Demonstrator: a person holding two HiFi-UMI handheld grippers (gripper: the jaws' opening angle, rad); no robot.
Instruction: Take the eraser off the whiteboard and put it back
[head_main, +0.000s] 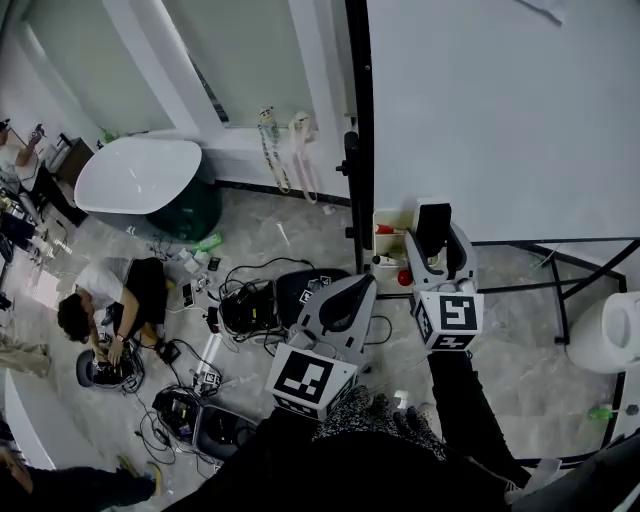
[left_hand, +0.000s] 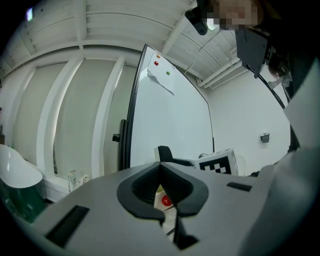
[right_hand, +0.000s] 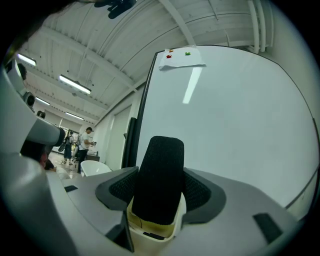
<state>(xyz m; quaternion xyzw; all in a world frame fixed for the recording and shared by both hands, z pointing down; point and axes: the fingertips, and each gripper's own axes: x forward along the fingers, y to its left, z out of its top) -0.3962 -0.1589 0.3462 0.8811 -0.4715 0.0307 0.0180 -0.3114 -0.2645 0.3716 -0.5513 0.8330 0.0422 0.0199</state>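
I am clamping my right gripper (right_hand: 160, 195) on the black-felted eraser (right_hand: 161, 170), holding it close to the whiteboard (head_main: 500, 110). My left gripper (head_main: 352, 292) is hanging alongside, jaws together, empty.

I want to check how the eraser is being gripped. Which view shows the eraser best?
The right gripper view: the eraser fills the middle, clamped between the right tongs. The head view shows it small from above; the left gripper view only a distant dark end.
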